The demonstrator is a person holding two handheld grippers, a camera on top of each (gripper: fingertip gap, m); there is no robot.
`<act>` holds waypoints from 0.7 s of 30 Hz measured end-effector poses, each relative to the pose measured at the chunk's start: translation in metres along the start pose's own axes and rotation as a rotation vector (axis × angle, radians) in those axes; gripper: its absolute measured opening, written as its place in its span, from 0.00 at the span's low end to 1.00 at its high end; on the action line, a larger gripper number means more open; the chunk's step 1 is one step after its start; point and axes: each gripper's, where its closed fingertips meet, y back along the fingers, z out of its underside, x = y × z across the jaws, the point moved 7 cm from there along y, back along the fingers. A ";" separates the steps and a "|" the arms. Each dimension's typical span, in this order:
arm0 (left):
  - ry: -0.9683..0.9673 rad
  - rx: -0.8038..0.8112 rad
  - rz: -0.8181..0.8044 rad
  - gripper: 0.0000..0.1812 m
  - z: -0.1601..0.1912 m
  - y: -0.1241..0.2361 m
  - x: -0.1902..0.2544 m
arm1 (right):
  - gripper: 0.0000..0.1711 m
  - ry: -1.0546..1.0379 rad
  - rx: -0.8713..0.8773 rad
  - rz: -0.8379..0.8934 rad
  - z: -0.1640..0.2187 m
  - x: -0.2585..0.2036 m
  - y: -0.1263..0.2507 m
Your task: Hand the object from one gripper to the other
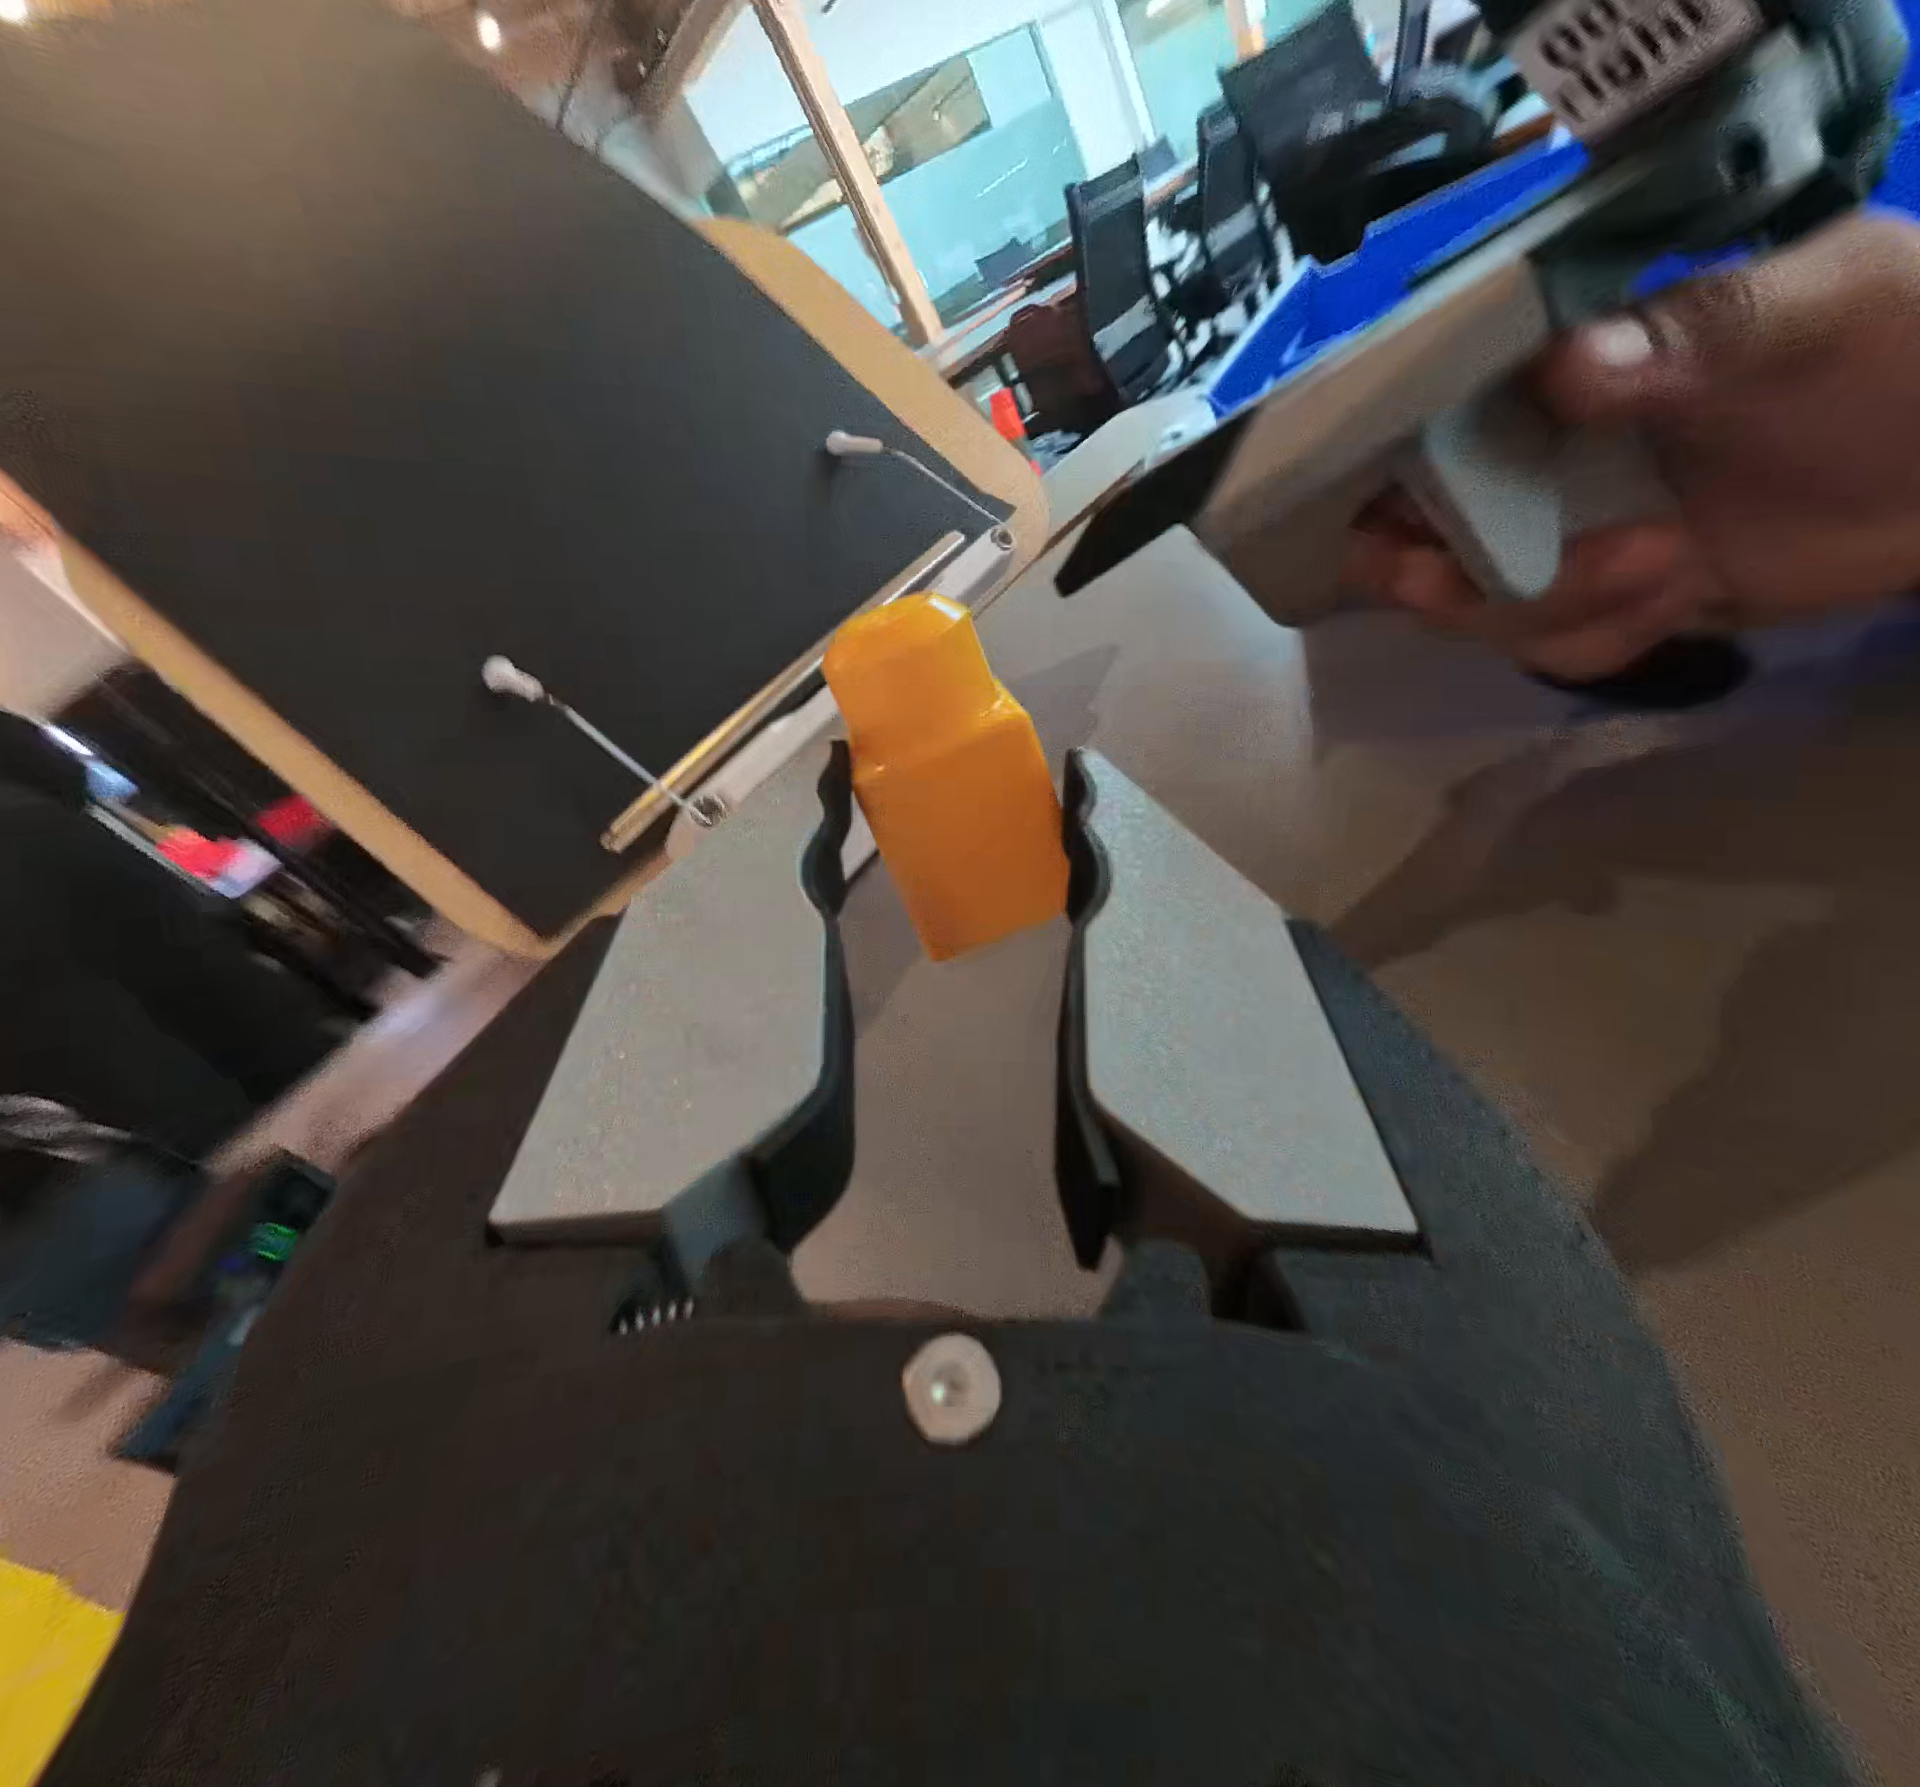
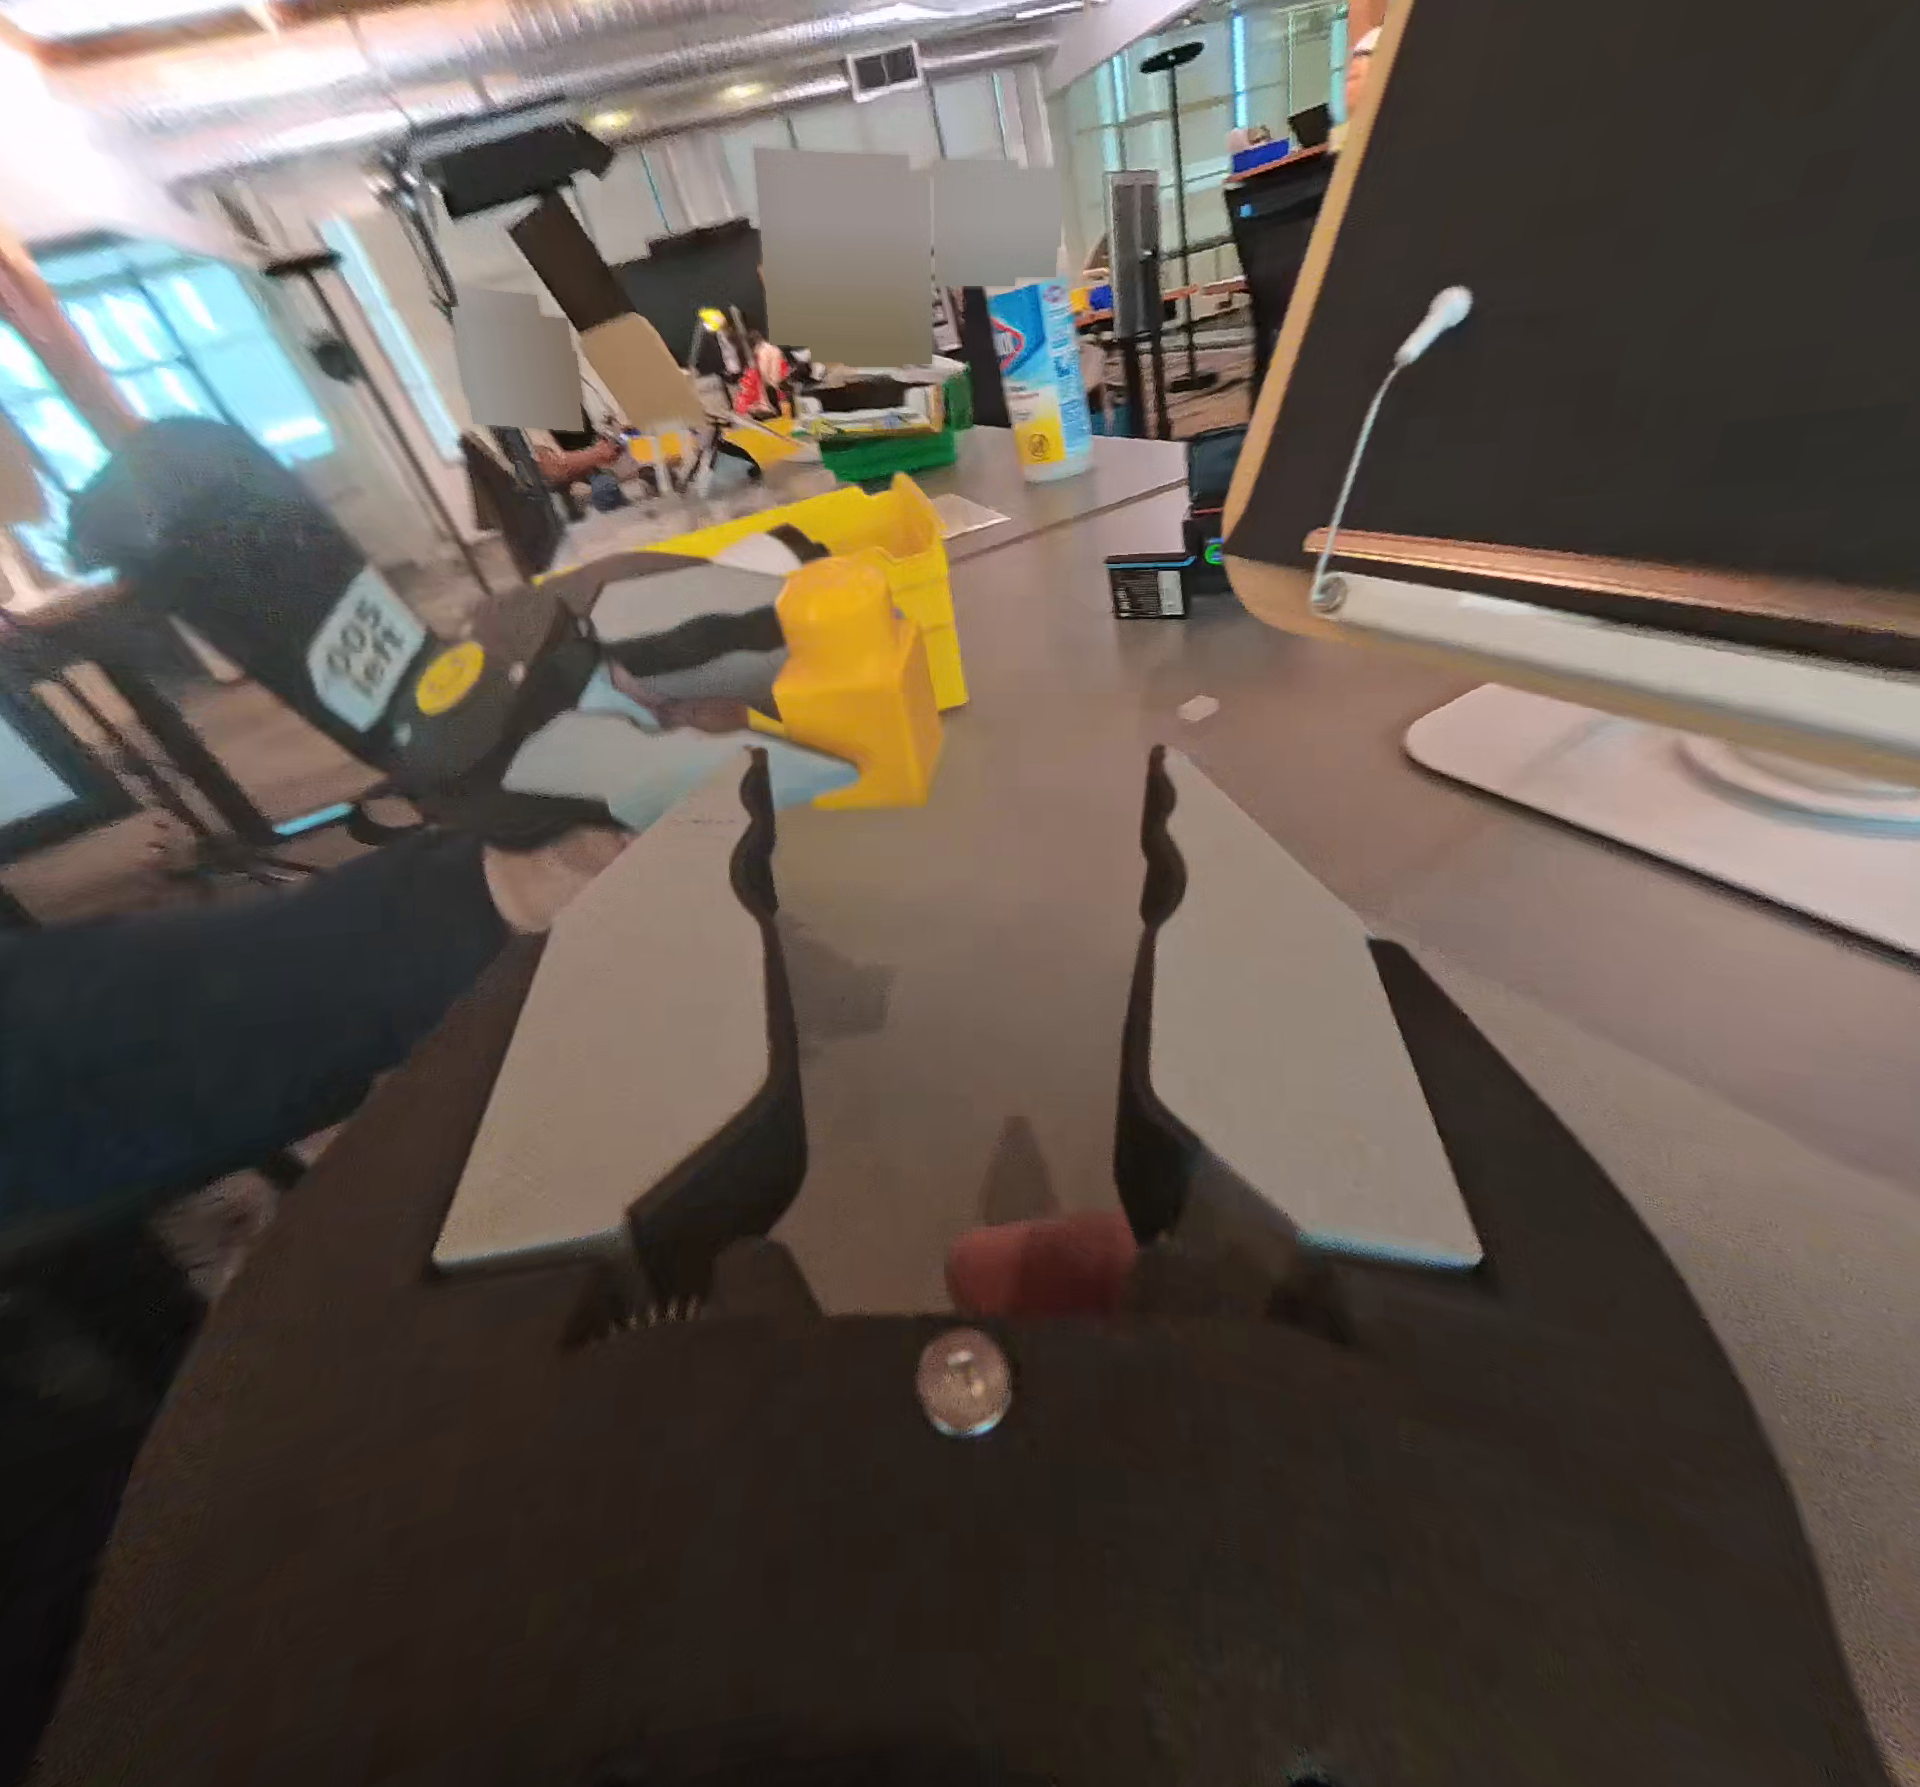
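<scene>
A white rectangular sticker (image 2: 364, 646) printed with dark characters sits on the black body of the left gripper (image 1: 956, 781), beside a round yellow sticker (image 2: 449, 677). A grey printed label (image 1: 1631, 23) is on the right gripper (image 2: 956, 761). A blue-and-white plastic canister (image 2: 1044, 376) carries a brand label. Print on a small black box (image 2: 1148, 586) is too blurred to read.

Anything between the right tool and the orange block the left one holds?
Nothing: in the right wrist view, only bare grey tabletop shows between the open right tool and the orange block in the left tool.
</scene>
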 end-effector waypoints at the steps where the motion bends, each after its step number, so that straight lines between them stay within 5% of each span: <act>1: -0.086 -0.002 -0.012 0.22 -0.003 -0.001 0.007 | 0.38 -0.021 0.004 -0.025 0.000 -0.001 0.000; 7: -0.391 -0.047 -0.068 0.22 -0.006 -0.007 0.032 | 0.29 0.092 -0.014 -0.045 0.006 -0.020 -0.012; 10: -0.419 -0.047 -0.094 0.22 -0.004 -0.010 0.038 | 0.15 0.202 -0.040 -0.009 0.010 -0.027 -0.017; 18: 0.187 0.001 0.135 0.26 0.002 -0.007 0.016 | 0.14 0.875 -0.083 0.350 0.008 -0.027 -0.006; 21: 0.583 0.048 0.334 0.29 0.005 -0.004 0.004 | 0.14 1.257 -0.119 0.475 0.013 -0.033 -0.005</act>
